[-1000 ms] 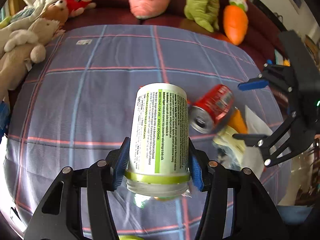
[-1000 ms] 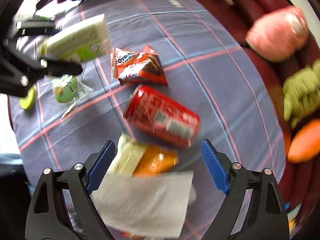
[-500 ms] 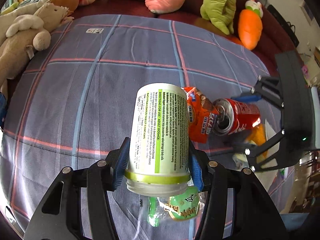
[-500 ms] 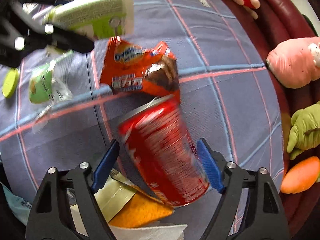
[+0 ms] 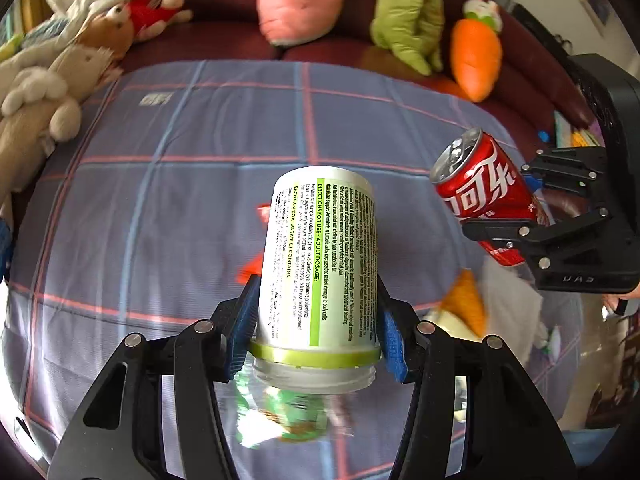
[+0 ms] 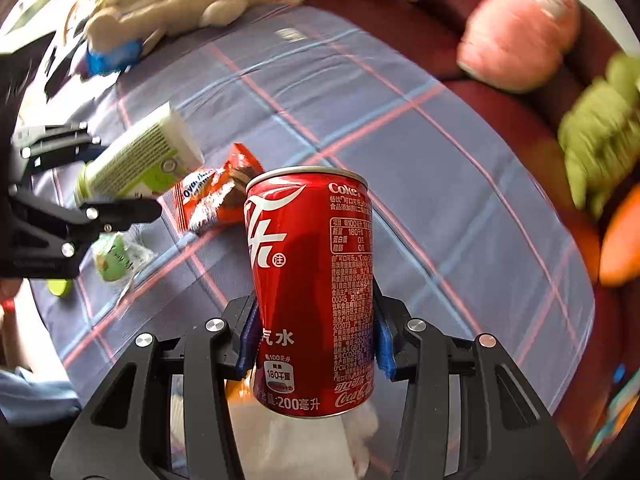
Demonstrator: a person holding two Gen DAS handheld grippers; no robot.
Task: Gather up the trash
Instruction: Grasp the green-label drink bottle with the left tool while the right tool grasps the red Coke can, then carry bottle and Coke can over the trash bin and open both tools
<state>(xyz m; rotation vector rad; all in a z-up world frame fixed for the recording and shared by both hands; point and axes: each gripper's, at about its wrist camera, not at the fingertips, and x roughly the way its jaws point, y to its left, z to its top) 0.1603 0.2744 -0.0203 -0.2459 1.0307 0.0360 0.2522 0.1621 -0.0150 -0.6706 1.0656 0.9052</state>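
Plaid blue-grey blanket [image 5: 180, 208] with pink and blue stripes covers the whole surface under us, and a dark red couch [image 5: 224, 4] full of plush toys runs along the far edge.

We've got the red cola can [image 6: 312, 288] clamped in our right gripper [image 6: 314, 336]. Its jaws have just been closing and now the blue pads [image 6: 383, 340] press on both sides of the can, which sticks straight out ahead of the fingers, lifted clear of the blanket. Our left gripper [image 5: 318, 332] is squeezed around the white supplement bottle [image 5: 320, 256] with the green-striped label, mouth end toward the camera, also held up off the blanket.

Just past the can, between our two tools, lies an orange snack wrapper [image 6: 212, 196]. Below the left gripper's fingers sits a clear wrapper with green stuff inside [image 6: 118, 256], and a small lime-green lid [image 6: 60, 287] lies just beyond that. Right under the right gripper there's a white paper napkin [image 6: 304, 440] with a bit of an orange packet [image 5: 464, 304] beside it.

Further out from both tools: beige bunny plush [image 5: 36, 112], pink plush [image 5: 300, 0], green plush [image 5: 408, 12] and a carrot plush [image 5: 476, 56], all well apart from what we're holding.
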